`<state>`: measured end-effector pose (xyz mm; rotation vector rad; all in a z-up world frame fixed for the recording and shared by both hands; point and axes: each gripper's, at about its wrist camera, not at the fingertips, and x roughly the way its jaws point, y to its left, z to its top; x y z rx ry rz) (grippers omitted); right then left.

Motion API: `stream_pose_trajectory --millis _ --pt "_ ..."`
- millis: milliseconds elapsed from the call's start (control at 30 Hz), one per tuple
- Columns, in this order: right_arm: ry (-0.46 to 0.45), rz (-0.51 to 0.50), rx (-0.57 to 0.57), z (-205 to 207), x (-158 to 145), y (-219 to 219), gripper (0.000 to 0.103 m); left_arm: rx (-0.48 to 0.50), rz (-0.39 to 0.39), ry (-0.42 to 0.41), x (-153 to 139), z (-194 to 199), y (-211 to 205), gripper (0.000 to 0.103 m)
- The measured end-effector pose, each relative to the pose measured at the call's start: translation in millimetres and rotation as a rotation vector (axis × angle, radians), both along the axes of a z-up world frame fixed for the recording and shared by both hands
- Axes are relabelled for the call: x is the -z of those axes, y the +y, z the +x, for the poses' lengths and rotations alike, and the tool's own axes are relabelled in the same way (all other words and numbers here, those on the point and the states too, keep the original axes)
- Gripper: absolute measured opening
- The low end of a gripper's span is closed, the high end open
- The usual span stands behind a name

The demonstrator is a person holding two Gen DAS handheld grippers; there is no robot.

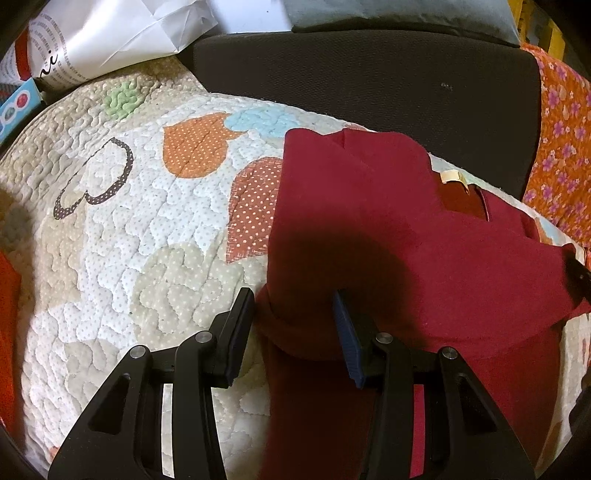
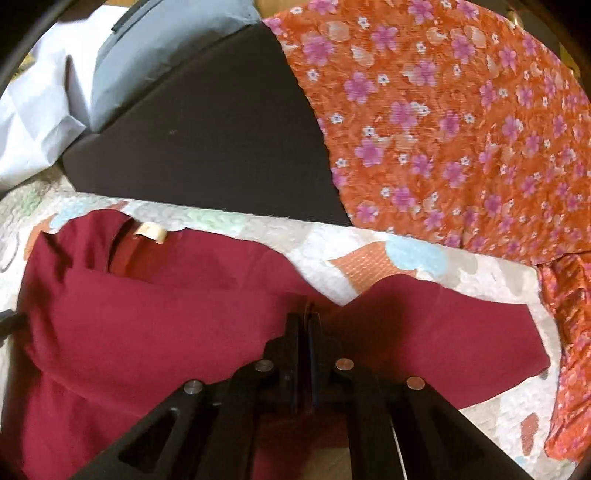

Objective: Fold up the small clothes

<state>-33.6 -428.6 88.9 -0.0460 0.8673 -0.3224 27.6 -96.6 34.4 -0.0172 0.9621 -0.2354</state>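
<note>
Maroon shirt point(image 1: 388, 229) spread over a quilted blanket point(image 1: 129, 221) patterned with dotted hearts, its neck opening and a small cream label point(image 2: 150, 232) facing the far edge. The left gripper point(image 1: 295, 325) hangs above the shirt's near left edge with its two black fingers spread wide apart; a raised fold of maroon cloth sits between them, though I cannot tell whether either finger touches it. The right gripper point(image 2: 303, 332) is over by the right sleeve point(image 2: 443, 321), its fingers pressed together with a thin sliver of cloth pinched between the tips at the shirt's upper edge. Beyond the blanket lies a dark brown cushion point(image 2: 207, 140). An orange floral fabric point(image 2: 461, 129) drapes to its right, and white paper point(image 1: 122, 33) rests at the far left.
</note>
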Motion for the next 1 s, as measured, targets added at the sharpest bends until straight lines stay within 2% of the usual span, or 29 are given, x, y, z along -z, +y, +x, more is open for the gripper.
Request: stream_pose_trajectory --millis 100,133,167,233,333,400,467,567,600,667,767,833,1000 --pt "0.082 -0.009 0.018 3.9 20.4 -5.7 0.004 0.006 0.024 -0.008 -0.1 0.0 -3.4 0.043" --pt "0.073 -0.002 0.027 -2.8 17.8 -5.5 0.006 0.006 0.024 -0.008 -0.9 -0.6 -3.2 0.043" --pt "0.050 0.009 0.039 -9.9 10.1 -7.7 0.012 0.004 0.020 -0.007 -2.0 -0.8 -2.7 0.043" --pt "0.011 0.031 0.051 -24.3 -3.9 -9.5 0.016 -0.001 0.008 -0.013 -5.3 -1.6 -1.2 0.043" --pt "-0.035 0.065 0.021 -36.1 -17.1 -3.0 0.016 0.000 -0.006 -0.028 -11.4 -3.9 -1.7 0.043" --pt "-0.016 0.111 0.005 -35.9 -7.3 -0.9 0.017 0.005 0.001 -0.044 -14.2 -6.3 -3.8 0.043" --pt "0.063 0.106 0.029 -27.6 12.9 -3.9 0.018 0.017 0.018 -0.052 -14.7 -8.8 -7.7 0.043" --pt "0.019 0.183 0.034 -39.1 2.4 -12.4 0.018 0.034 0.036 -0.027 -11.9 -8.9 -12.5 0.043" --pt "-0.003 0.219 0.044 -46.0 -3.6 -18.3 0.023 0.033 0.037 -0.028 -12.8 -9.9 -12.4 0.043" --pt "-0.069 0.280 0.092 -66.8 -14.8 -38.8 0.034 0.034 0.018 -0.024 -16.0 -11.3 -11.2 0.043" --pt "-0.088 0.271 0.191 -92.2 -15.3 -74.1 0.037 0.032 -0.040 -0.031 -24.2 -14.9 -10.3 0.043" --pt "-0.069 0.278 0.257 -104.4 -6.4 -98.5 0.039 0.045 -0.059 -0.045 -29.8 -18.2 -13.6 0.043" --pt "-0.081 0.403 0.404 -128.5 12.7 -147.6 0.039 0.096 -0.069 -0.062 -34.1 -25.0 -29.2 0.046"
